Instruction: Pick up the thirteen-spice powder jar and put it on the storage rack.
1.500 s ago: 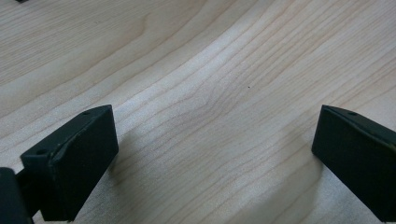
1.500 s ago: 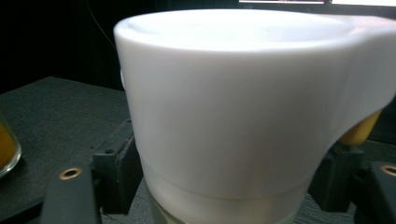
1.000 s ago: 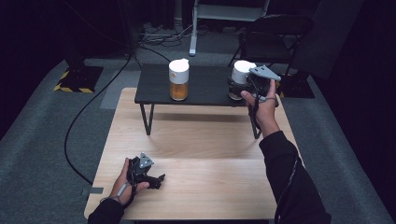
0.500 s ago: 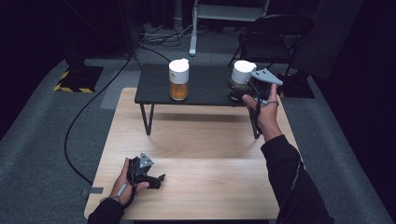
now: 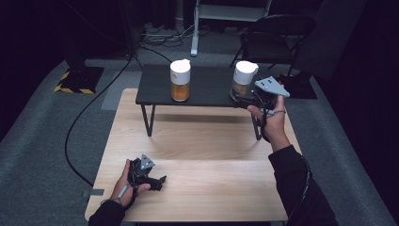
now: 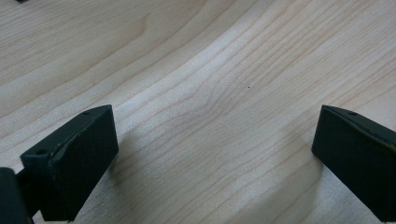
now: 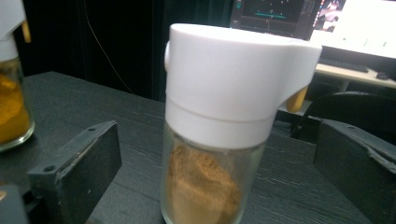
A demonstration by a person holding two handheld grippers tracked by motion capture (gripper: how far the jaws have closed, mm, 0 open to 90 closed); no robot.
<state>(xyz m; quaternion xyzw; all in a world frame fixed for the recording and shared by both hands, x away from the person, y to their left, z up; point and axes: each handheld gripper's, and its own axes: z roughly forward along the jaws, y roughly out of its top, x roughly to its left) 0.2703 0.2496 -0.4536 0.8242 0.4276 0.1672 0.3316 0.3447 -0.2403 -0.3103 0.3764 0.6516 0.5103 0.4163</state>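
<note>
Two glass spice jars with white lids stand on a small black table (image 5: 207,89). The right jar (image 5: 244,80) (image 7: 219,140) holds brown powder and sits between the wide-apart jaws of my right gripper (image 5: 244,99) (image 7: 215,182), which is open and not touching it. The left jar (image 5: 180,80) (image 7: 11,84) holds orange-yellow powder and stands alone. My left gripper (image 5: 157,181) (image 6: 215,158) rests low on the wooden table (image 5: 202,155) near its front left, open, with bare wood between its jaws.
A black chair (image 5: 275,35) stands behind the black table at the right. A cable (image 5: 89,113) runs over the grey floor at the left, near a yellow-striped base (image 5: 77,77). A lit monitor (image 7: 327,18) is behind the right jar.
My right gripper has moved slightly forward and down around the right jar. The left gripper has not moved.
</note>
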